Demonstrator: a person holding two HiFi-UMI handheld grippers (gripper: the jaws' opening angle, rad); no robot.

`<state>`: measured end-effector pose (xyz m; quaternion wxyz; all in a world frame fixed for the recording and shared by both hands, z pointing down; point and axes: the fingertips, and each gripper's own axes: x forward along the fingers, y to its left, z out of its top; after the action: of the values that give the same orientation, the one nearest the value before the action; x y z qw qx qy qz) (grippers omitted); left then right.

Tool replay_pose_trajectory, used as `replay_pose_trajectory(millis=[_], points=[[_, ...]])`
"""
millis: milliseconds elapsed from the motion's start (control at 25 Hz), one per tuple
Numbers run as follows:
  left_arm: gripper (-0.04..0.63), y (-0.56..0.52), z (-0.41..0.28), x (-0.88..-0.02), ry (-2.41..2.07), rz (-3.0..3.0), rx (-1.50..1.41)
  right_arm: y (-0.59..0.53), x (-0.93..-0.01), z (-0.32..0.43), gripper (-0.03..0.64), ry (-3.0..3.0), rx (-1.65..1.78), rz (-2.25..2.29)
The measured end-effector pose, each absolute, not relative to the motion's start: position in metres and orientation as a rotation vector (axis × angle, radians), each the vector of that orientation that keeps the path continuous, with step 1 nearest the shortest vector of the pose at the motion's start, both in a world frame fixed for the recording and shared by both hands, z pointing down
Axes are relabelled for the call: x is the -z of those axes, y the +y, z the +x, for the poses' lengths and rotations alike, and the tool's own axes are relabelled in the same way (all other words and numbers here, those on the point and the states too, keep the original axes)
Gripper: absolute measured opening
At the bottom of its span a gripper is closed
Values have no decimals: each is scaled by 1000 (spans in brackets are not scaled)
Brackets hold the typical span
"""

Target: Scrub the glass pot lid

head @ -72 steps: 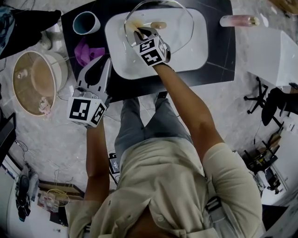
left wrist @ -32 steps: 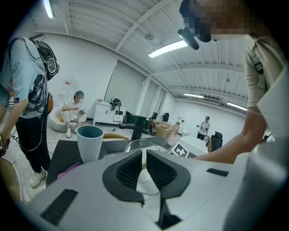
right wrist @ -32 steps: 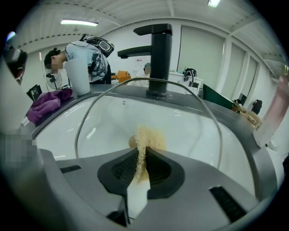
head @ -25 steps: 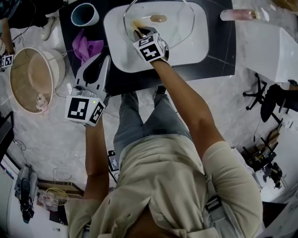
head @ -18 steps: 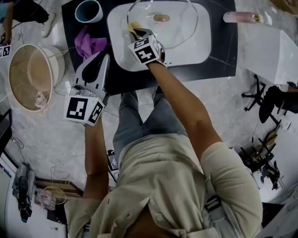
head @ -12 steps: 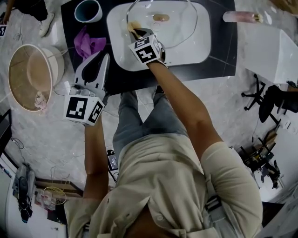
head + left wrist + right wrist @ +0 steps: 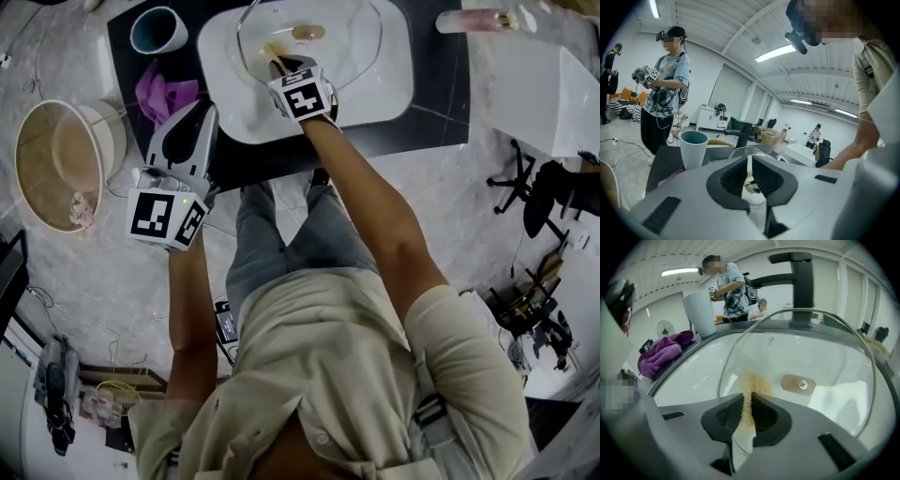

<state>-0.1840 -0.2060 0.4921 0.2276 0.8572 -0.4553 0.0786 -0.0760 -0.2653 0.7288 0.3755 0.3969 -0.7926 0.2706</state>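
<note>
The right gripper (image 7: 749, 398) clamps a tan scouring sponge (image 7: 753, 380) against the round clear glass pot lid (image 7: 820, 343) in the white sink (image 7: 380, 94), directly ahead. The left gripper (image 7: 750, 163), closed and empty, hangs farther back.

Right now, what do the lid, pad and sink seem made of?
Lid: clear glass, see-through, with a shiny metal rim.
Pad: tan, coarse fibre or sponge, by its grainy texture.
Sink: glossy white, probably ceramic.
</note>
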Motion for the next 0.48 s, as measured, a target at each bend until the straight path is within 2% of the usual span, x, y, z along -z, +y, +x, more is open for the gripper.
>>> replay_pose_trajectory(millis=[480], points=[[26, -211, -153, -486, -1216, 2392, -216, -289, -736, 99, 44, -1793, -938, 1333]])
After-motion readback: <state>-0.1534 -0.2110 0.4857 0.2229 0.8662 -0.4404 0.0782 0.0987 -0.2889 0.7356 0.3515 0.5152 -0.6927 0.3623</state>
